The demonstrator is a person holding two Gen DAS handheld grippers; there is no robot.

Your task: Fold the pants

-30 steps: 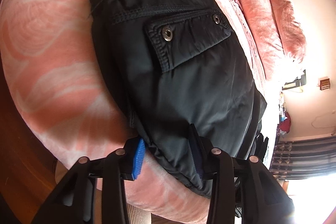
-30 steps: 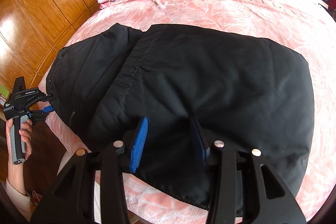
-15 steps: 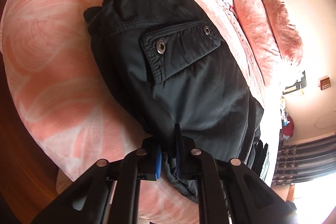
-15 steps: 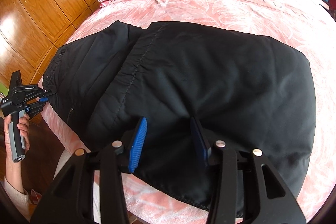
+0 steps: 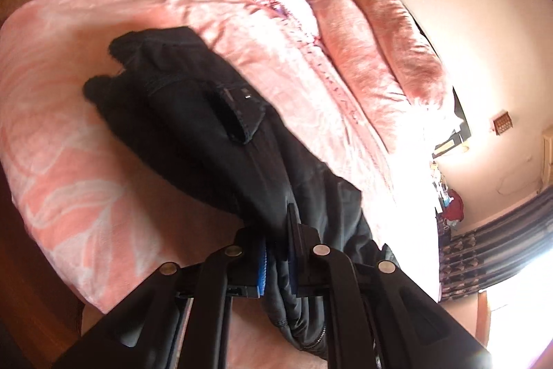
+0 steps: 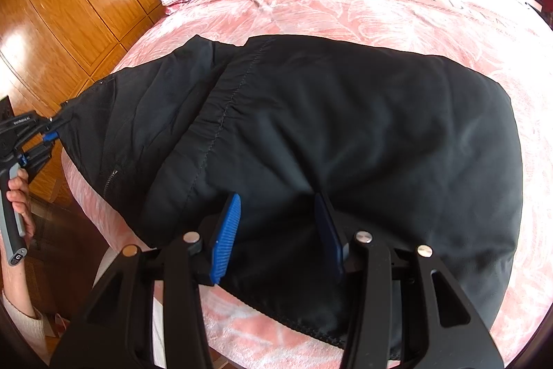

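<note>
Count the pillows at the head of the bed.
2 show: one pillow beside the pink bedspread, another pillow against the wall. More may be hidden behind them.

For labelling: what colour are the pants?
Black pants, clearest in the right wrist view, on a pink bedspread.

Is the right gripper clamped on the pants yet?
No, the right gripper has its fingers spread wide over the pants.

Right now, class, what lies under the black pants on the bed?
The black pants lie on a pink patterned bedspread, which shows all around them. The part of it beneath the fabric is covered, so anything else under there cannot be seen.
</note>
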